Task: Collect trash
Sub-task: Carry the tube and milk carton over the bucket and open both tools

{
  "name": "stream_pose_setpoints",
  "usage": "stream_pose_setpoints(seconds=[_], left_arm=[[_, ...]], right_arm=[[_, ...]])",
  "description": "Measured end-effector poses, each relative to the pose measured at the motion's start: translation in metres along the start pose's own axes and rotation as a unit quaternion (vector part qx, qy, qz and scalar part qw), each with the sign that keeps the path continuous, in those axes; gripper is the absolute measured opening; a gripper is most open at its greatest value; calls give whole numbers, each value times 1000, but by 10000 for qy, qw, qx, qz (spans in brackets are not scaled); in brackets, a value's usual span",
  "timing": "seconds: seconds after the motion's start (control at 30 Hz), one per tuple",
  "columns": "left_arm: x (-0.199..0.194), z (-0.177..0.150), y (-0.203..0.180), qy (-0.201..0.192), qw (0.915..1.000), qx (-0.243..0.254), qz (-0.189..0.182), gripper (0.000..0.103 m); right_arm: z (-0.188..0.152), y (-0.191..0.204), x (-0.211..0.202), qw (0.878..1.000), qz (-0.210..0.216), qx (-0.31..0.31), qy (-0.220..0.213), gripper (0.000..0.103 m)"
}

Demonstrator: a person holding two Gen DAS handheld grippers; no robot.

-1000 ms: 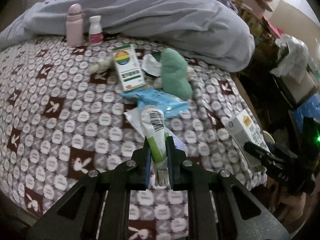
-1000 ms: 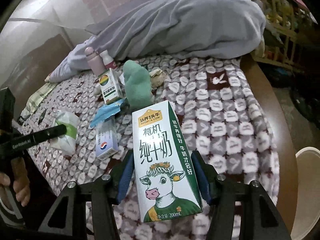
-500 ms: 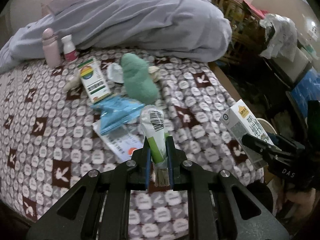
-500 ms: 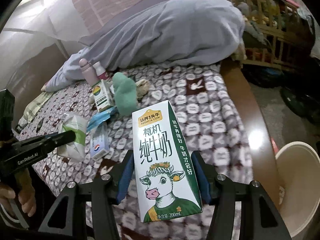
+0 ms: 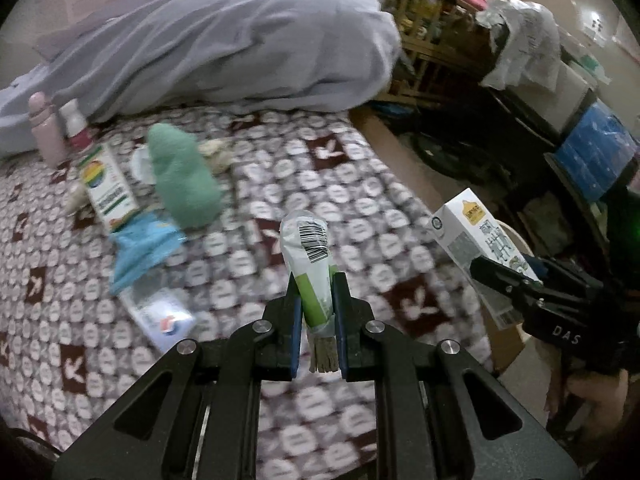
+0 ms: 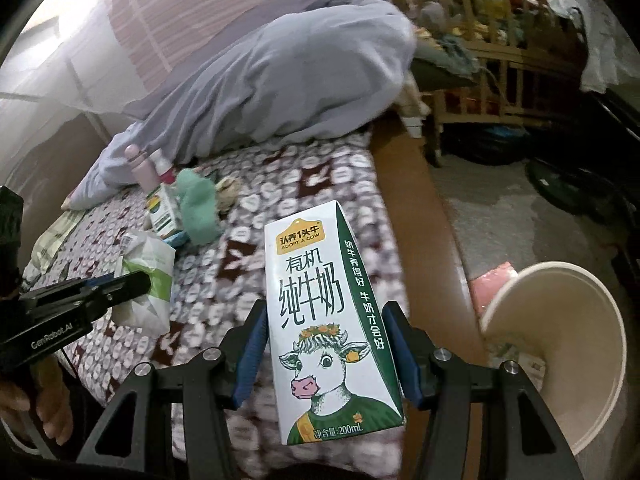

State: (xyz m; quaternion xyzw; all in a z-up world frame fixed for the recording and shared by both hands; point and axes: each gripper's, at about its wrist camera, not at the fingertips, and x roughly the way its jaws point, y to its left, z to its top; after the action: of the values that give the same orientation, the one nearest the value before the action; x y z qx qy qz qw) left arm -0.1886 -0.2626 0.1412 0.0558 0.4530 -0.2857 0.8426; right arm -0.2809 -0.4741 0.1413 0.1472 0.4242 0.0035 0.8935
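Clamped upright in the right gripper: a white-and-green cow-printed milk carton, long axis running up and away from the fingers, the cream round plastic bin just beside it on the right, nearer this hand. Pinched tight in the left gripper: a crumpled white-and-green plastic wrapper, barcode end pointing forward over the patterned bedspread, well apart from that bin.
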Motion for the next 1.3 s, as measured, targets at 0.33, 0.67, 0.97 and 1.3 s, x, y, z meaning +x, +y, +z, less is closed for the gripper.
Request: stream_pose_setpoints(seconds=[0.33, 0.67, 0.97, 1.3], left_arm=[[26, 15, -65, 163, 9980, 400, -456, 12], [57, 27, -130, 418, 9921, 729, -935, 12], [94, 35, -183, 867, 9818, 894, -1433, 12], [140, 42, -231, 1246, 9680, 1183, -1827, 17]], right_arm=[[-8, -58, -17, 9983, -366, 446, -79, 55], [-21, -119, -33, 9927, -761, 928, -106, 55], [-39, -179, -37, 9814, -1248, 1460, 17, 55], [-53, -230, -22, 9682, -1507, 1992, 173, 58]])
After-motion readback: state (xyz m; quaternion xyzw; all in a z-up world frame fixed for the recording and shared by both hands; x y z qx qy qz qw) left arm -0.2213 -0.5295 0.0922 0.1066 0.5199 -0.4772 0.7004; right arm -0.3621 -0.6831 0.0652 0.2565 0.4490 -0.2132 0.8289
